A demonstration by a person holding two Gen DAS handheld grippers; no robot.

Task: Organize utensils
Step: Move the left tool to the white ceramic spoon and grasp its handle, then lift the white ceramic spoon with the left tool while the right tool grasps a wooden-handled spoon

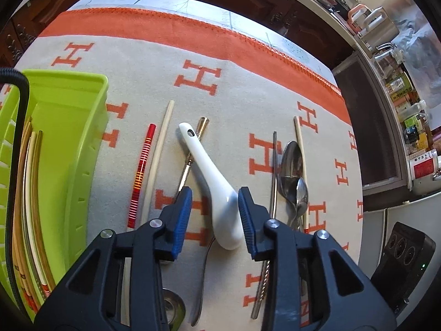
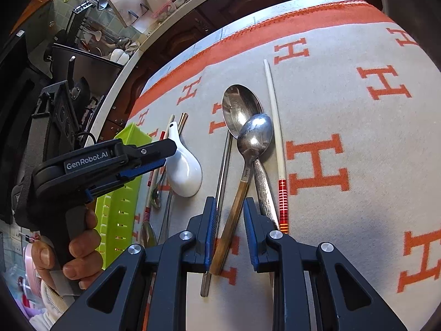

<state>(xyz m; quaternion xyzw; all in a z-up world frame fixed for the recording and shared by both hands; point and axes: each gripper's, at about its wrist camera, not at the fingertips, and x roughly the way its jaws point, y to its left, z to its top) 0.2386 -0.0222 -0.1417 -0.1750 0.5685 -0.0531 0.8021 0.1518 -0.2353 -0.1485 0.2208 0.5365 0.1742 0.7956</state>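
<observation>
Table: covered by a pale cloth with orange H letters and an orange band along the far edge.
Left gripper: points steeply down over the white ceramic spoon; its blue fingers stand apart on either side of the spoon's bowl, with gaps showing, not pressing on it.
White ceramic spoon: lies on the cloth, bowl toward the camera, handle slanting away across a thin metal stick with a gold tip.
Right gripper: fingers parted narrowly around the wooden handle of a small spoon; the left finger is close against the handle, but I cannot tell whether it presses.
Small spoon: metal bowl resting on the handle of a bigger metal spoon, both on the cloth.
Neighbours in the right view: a grey metal chopstick just left of the spoons, a white chopstick with a red striped end just right of them.
Green tray: at the left of the left view, with several chopsticks lying lengthwise inside.
Loose beside the tray: a red striped chopstick and a cream chopstick, side by side.
Person's hand: wrapped around the left gripper's handle, seen in the right view.
</observation>
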